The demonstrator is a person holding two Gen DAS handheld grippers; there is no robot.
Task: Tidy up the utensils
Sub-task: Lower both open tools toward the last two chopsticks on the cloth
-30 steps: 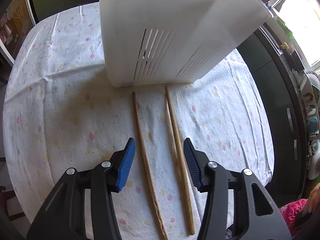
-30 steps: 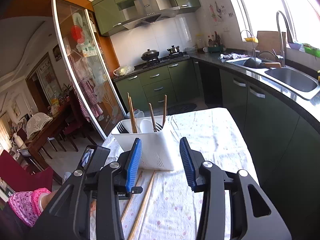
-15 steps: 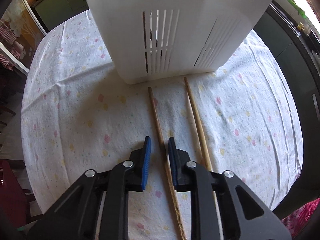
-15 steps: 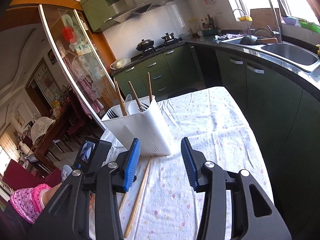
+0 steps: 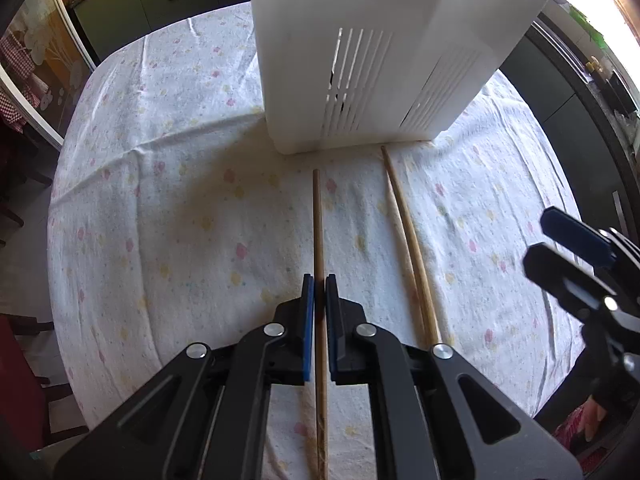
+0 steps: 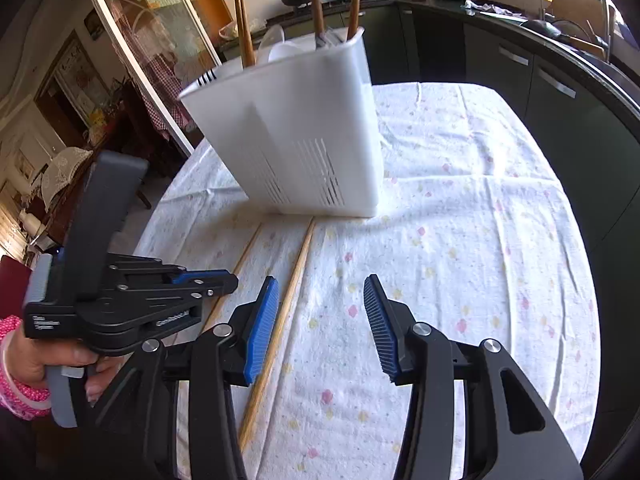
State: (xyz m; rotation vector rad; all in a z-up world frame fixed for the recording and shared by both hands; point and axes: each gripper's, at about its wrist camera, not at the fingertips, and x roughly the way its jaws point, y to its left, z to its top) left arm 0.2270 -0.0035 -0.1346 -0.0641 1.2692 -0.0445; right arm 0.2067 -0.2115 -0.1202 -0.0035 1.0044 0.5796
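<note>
Two wooden chopsticks lie side by side on the flowered tablecloth in front of a white slotted utensil holder [image 5: 380,60]. My left gripper [image 5: 319,284] is shut on the left chopstick [image 5: 317,220], near its middle. The right chopstick [image 5: 404,232] lies free beside it. In the right wrist view my right gripper [image 6: 320,308] is open and empty, low over the cloth, with the free chopstick [image 6: 294,280] just inside its left finger. The holder [image 6: 300,136] holds several chopsticks, a spoon and forks. The left gripper [image 6: 224,280] shows at the left, held by a hand.
The round table [image 6: 480,220] has its edge close on the right, with dark green kitchen cabinets [image 6: 560,80] and a sink counter beyond. A glass sliding door [image 6: 132,40] and dining furniture stand at the left.
My left gripper has closed from wide open onto the left chopstick. My right gripper has dropped lower and closer to the table beside the other chopstick, still open.
</note>
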